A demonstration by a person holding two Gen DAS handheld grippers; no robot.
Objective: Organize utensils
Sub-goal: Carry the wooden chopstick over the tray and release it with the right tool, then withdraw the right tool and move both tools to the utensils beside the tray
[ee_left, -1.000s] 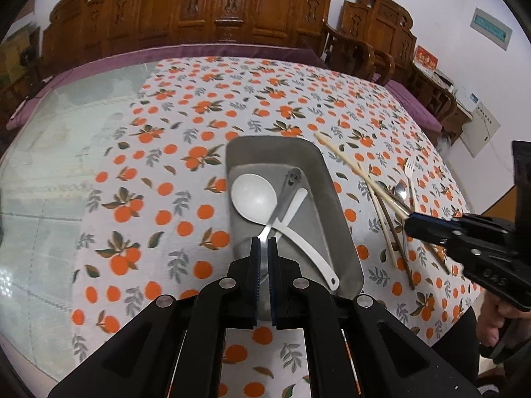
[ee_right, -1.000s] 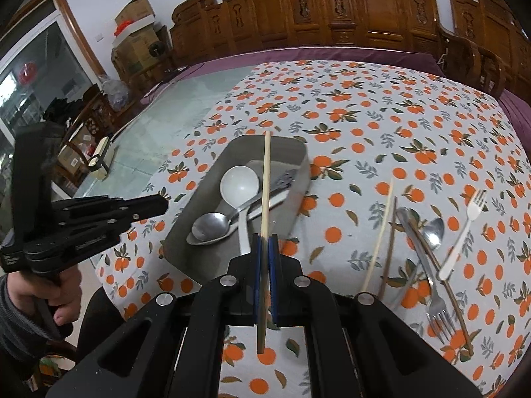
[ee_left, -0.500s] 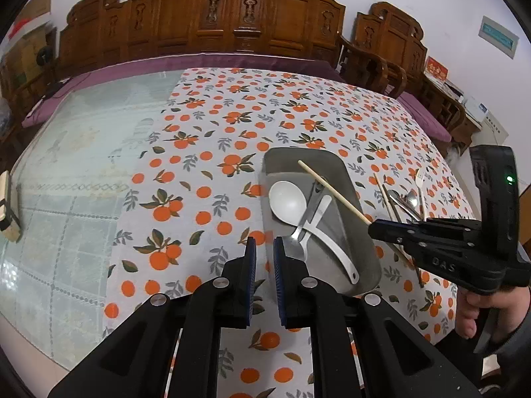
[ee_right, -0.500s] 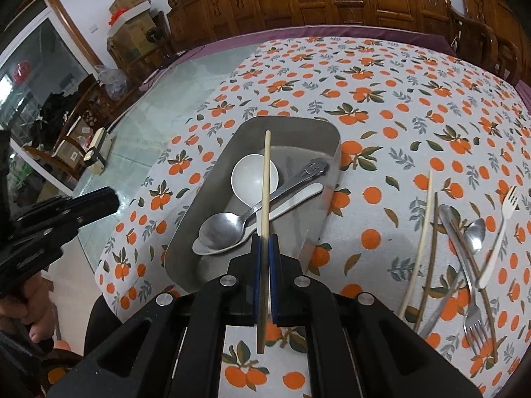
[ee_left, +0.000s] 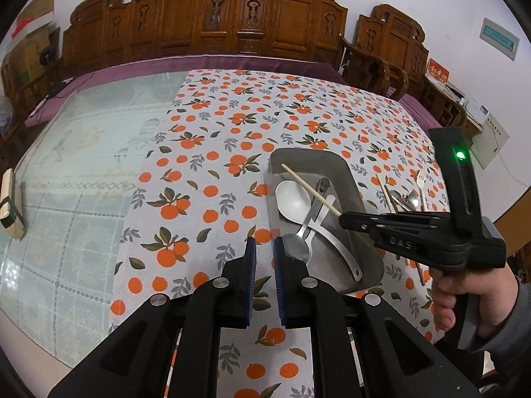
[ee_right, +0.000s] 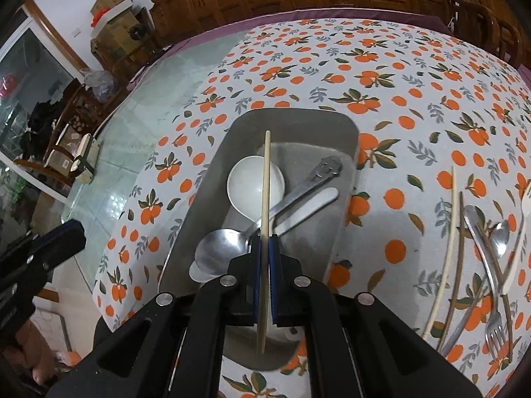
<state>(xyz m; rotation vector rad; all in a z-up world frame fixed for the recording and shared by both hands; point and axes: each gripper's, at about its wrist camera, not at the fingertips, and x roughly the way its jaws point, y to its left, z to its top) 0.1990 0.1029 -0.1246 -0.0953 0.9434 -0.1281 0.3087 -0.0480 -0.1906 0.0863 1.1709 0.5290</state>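
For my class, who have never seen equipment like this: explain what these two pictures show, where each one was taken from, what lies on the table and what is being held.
A person holds a hand tool with a two-fingered claw in each hand; each tool carries a camera looking along its fingers. One picture comes from the left claw, whose jaws stand slightly apart with nothing between them. The other comes from the right claw, clamped on a chopstick above a metal tray holding a white spoon and a steel spoon. More chopsticks, a fork and other cutlery lie on the orange-patterned tablecloth.
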